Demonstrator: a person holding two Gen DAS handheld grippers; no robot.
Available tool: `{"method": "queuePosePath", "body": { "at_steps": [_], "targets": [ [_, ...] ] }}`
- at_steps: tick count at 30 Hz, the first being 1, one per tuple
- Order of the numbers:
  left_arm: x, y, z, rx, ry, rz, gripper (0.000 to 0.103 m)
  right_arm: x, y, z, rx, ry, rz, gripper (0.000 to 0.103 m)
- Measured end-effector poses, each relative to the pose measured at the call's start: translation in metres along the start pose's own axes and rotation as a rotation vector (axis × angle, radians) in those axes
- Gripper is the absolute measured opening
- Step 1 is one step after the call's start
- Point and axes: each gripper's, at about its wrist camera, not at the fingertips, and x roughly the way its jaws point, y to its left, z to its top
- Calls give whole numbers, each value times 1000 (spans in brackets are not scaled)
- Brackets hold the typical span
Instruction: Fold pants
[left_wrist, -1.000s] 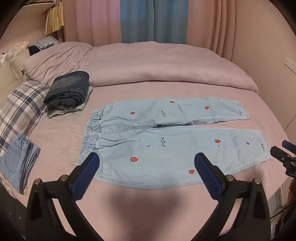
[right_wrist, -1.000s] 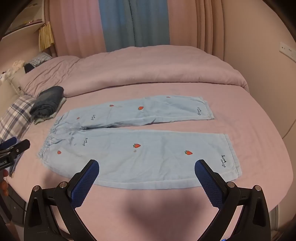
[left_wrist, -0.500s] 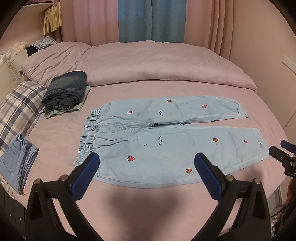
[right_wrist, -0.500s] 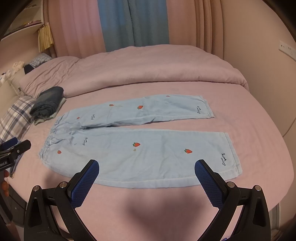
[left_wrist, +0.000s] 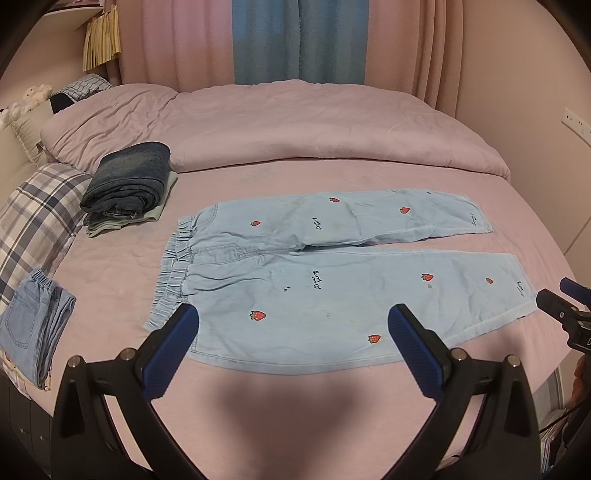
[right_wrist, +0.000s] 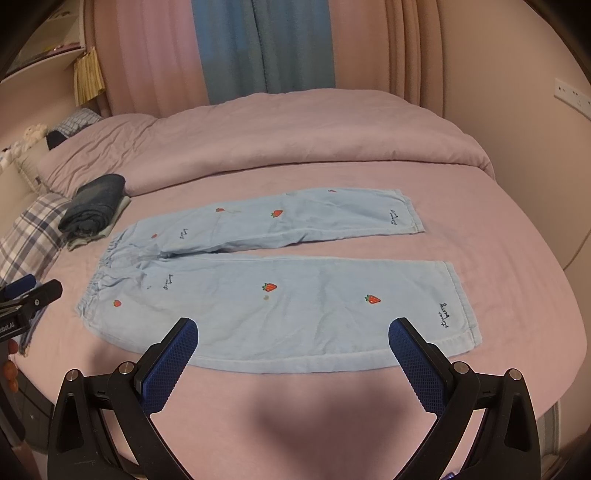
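Denim, pale blue with little red strawberries, was what we had in front of us: the pants (left_wrist: 332, 280) lay flat and unfolded on the pink bed (left_wrist: 295, 398), waistband toward the left, both legs running out to the right with a narrow gap between them. We held the left gripper (left_wrist: 293, 343) just above the near edge of the pants by the waist end, its blue-padded fingers (left_wrist: 173, 347) spread wide and holding nothing. Our right gripper (right_wrist: 293, 354) hung over the near leg toward the cuff end, fingers (right_wrist: 413, 365) just as wide apart, also empty. Neither one touched the cloth as far as we could tell. Off to the left sat a folded stack of dark jeans (left_wrist: 129, 184) on the bed, well apart from the pants, with a plaid pillow (left_wrist: 33, 221) beside it and another folded light denim piece (left_wrist: 33, 325) near the bed's edge. A rumpled pink duvet (left_wrist: 288, 125) was bunched along the far side.
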Motion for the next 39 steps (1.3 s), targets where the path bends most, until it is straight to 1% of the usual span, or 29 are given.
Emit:
{"method": "queuePosePath", "body": {
  "at_steps": [3, 5, 13, 16, 18, 22, 24, 25, 26, 27, 29, 31, 33, 35, 36, 37, 38, 39],
  "targets": [
    [0, 0, 0, 0, -1, -2, 103, 2, -1, 2, 1, 18, -8, 103],
    [0, -1, 0, 2, 1, -2, 103, 1, -1, 0, -2, 5, -4, 103],
    [-1, -3, -1, 8, 2, -13, 103, 3, -2, 2, -1, 35, -23, 103],
    [-1, -2, -2, 6, 2, -19, 103, 3, -2, 0, -12, 20, -30, 103],
    [0, -1, -2, -5, 6, -32, 103, 5, -1, -1, -16, 22, -34, 103],
    [11, 11, -6, -63, 35, -94, 103, 12, 4, -6, -41, 20, 0, 103],
    [24, 24, -10, -129, 67, -144, 103, 20, 13, -9, -59, 33, 40, 103],
    [34, 35, -14, -185, 94, -180, 103, 26, 19, -11, -77, 44, 62, 103],
    [45, 48, -20, -257, 125, -221, 103, 32, 28, -14, -103, 53, 89, 103],
    [57, 63, -27, -336, 161, -244, 102, 36, 39, -17, -115, 65, 124, 103],
    [76, 90, -43, -465, 205, -261, 102, 48, 61, -25, -186, 86, 158, 103],
    [88, 118, -58, -563, 214, -218, 102, 58, 91, -34, -280, 93, 196, 103],
    [96, 141, -72, -651, 223, -217, 102, 71, 119, -43, -389, 98, 202, 103],
    [101, 157, -82, -712, 212, -242, 102, 82, 149, -54, -508, 94, 228, 103],
    [104, 163, -85, -737, 210, -254, 102, 86, 155, -56, -545, 109, 231, 103],
    [107, 168, -88, -762, 211, -265, 102, 93, 167, -62, -612, 92, 218, 103],
    [111, 170, -91, -782, 206, -281, 102, 97, 177, -67, -662, 79, 217, 100],
    [118, 173, -94, -809, 206, -296, 102, 102, 188, -73, -720, 60, 214, 96]
  ]
}}
